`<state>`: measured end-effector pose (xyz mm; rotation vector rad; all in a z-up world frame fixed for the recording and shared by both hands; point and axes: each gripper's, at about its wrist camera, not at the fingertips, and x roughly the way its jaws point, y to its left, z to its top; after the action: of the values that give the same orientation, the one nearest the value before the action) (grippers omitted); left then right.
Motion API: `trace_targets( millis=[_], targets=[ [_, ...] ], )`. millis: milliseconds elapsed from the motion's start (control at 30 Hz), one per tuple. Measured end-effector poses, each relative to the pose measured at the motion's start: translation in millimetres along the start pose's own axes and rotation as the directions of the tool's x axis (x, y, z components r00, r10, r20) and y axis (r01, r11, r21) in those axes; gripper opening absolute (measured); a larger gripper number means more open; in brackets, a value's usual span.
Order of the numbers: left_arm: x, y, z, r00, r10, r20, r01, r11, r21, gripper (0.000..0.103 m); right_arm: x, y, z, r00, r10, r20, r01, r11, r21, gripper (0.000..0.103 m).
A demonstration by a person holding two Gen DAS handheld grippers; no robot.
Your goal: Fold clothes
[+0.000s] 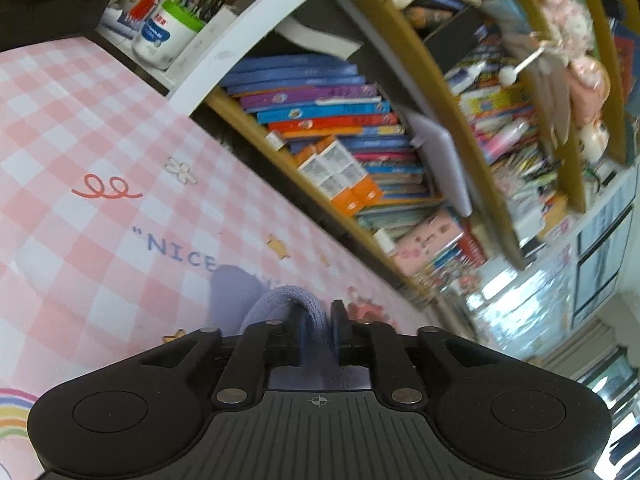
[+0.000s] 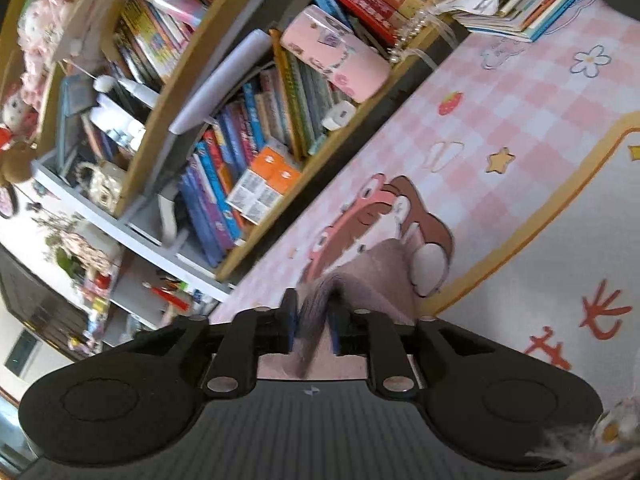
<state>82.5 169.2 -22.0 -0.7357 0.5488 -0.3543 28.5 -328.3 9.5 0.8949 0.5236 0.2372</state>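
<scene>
Right, starting with the left wrist view: my left claw [image 1: 316, 312] sits at about 6 o'clock, low over the surface [image 1: 100, 140], which is covered by a pink checked mat with the word "NICE" printed on it. Its jaws stand a little apart. A fold of lavender cloth [image 1: 280, 300] runs up between them and bulges over the finger on the 9 o'clock side. I cannot see the pads squeezing it; it looks to be lying loosely in the gap. More of the cloth rests on the mat just beyond the tips. From 12 round to 3 o'clock runs a bookshelf [image 1: 340, 120] packed with colourful books. At 11 o'clock stands a pot of pens [image 1: 168, 32].

Over to the right wrist view: my right claw [image 2: 314, 312] is again at 6 o'clock above the same mat, near a printed cartoon figure. These jaws are slightly parted too. A thin, blurred strip of greyish-mauve cloth hangs between them, narrower than the gap. The rest of it spreads on the mat just past the tips, toward 1 o'clock. The bookshelf fills the picture from 9 to 12 o'clock, with a pink pencil case [image 2: 336, 60] lying across its books. A stack of books [image 2: 520, 8] sits on the surface at 1 o'clock.
</scene>
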Motion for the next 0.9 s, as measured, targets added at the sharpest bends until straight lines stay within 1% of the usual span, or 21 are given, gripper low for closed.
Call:
trace_targets(
  millis=[33, 67, 100, 167, 200, 267, 333, 367, 400, 433, 467, 500, 533, 567, 600, 633, 733, 767, 833, 900],
  targets=[
    [-2.4, -0.3, 1.5, 1.0, 0.018, 0.0, -0.018, 1.0, 0.012, 0.04, -2.9, 0.5, 0.7, 1.0, -0.02, 0.016, 0.021, 1.0, -0.016, 0.031],
    [-6.6, -0.7, 2.4, 1.0, 0.028, 0.012, -0.029, 0.999, 0.032, 0.052, -9.9, 2.9, 1.6, 0.997, -0.055, 0.058, 0.058, 0.997, -0.05, 0.048],
    [-12.9, -2.4, 2.9, 0.999, 0.032, 0.03, -0.034, 0.997, 0.067, 0.055, -16.3, 5.7, 2.9, 0.992, -0.084, 0.096, 0.093, 0.992, -0.09, 0.056],
    [-23.8, -7.1, 3.9, 0.998, 0.042, 0.053, -0.049, 0.988, 0.148, 0.058, -27.9, 13.4, 6.8, 0.98, -0.125, 0.157, 0.155, 0.968, -0.195, 0.056],
    [-24.9, -9.7, 3.5, 0.997, 0.054, 0.048, -0.062, 0.982, 0.179, 0.058, -30.0, 17.7, 7.7, 0.976, -0.144, 0.164, 0.182, 0.951, -0.249, 0.056],
    [-19.3, -14.6, -0.5, 0.995, 0.096, 0.006, -0.095, 0.966, 0.24, 0.058, -28.3, 26.8, 6.4, 0.97, -0.188, 0.157, 0.234, 0.901, -0.365, 0.055],
    [-6.6, -19.6, -6.6, 0.985, 0.17, -0.032, -0.152, 0.941, 0.303, 0.058, -20.3, 34.0, 1.3, 0.965, -0.226, 0.133, 0.262, 0.846, -0.464, 0.053],
    [-0.2, -21.6, -9.4, 0.978, 0.204, -0.041, -0.179, 0.926, 0.331, 0.056, -13.8, 35.7, -2.6, 0.964, -0.238, 0.114, 0.263, 0.825, -0.5, 0.051],
    [5.6, -22.6, -11.7, 0.973, 0.228, -0.042, -0.199, 0.915, 0.352, 0.055, -7.9, 35.1, -5.2, 0.963, -0.25, 0.099, 0.264, 0.816, -0.515, 0.049],
    [11.1, -22.0, -12.9, 0.969, 0.243, -0.045, -0.211, 0.91, 0.357, 0.053, -0.7, 33.8, -6.8, 0.961, -0.265, 0.083, 0.269, 0.812, -0.518, 0.048],
    [15.2, -20.2, -12.9, 0.97, 0.237, -0.058, -0.203, 0.916, 0.346, 0.042, 5.4, 32.0, -6.8, 0.958, -0.277, 0.072, 0.273, 0.812, -0.516, 0.045],
    [18.4, -18.0, -12.5, 0.973, 0.219, -0.077, -0.182, 0.926, 0.331, 0.034, 10.6, 30.1, -6.6, 0.956, -0.286, 0.064, 0.277, 0.812, -0.514, 0.04],
    [19.6, -16.9, -12.0, 0.973, 0.216, -0.084, -0.177, 0.927, 0.33, 0.024, 15.4, 28.9, -6.4, 0.953, -0.296, 0.06, 0.283, 0.808, -0.516, 0.036],
    [19.5, -16.6, -11.5, 0.971, 0.224, -0.082, -0.184, 0.922, 0.341, 0.013, 20.2, 27.8, -6.3, 0.95, -0.306, 0.056, 0.29, 0.805, -0.518, 0.024],
    [15.9, -16.8, -10.2, 0.974, 0.213, -0.074, -0.176, 0.924, 0.339, 0.008, 24.6, 26.9, -6.2, 0.948, -0.314, 0.051, 0.294, 0.802, -0.521, 0.01],
    [9.9, -17.2, -8.3, 0.98, 0.188, -0.061, -0.158, 0.931, 0.329, 0.005, 26.0, 27.6, -6.5, 0.949, -0.311, 0.045, 0.287, 0.8, -0.527, 0.005],
    [-8.5, -19.7, -3.8, 0.993, 0.116, -0.018, -0.106, 0.948, 0.301, 0.005, 11.6, 38.0, -9.7, 0.961, -0.257, 0.105, 0.272, 0.796, -0.541, 0.003],
    [-11.2, -20.6, -4.8, 0.994, 0.112, -0.011, -0.103, 0.948, 0.3, 0.005, 7.0, 41.2, -10.6, 0.963, -0.24, 0.125, 0.269, 0.794, -0.545, 0.003],
    [-6.9, -16.9, -8.1, 0.99, 0.14, -0.026, -0.125, 0.944, 0.305, 0.005, 5.6, 42.0, -12.2, 0.958, -0.245, 0.148, 0.286, 0.788, -0.545, 0.003],
    [6.5, -6.4, -10.9, 0.979, 0.191, -0.071, -0.161, 0.939, 0.306, 0.005, 20.4, 35.0, -12.9, 0.948, -0.3, 0.108, 0.307, 0.765, -0.566, 0.003]
  ],
)
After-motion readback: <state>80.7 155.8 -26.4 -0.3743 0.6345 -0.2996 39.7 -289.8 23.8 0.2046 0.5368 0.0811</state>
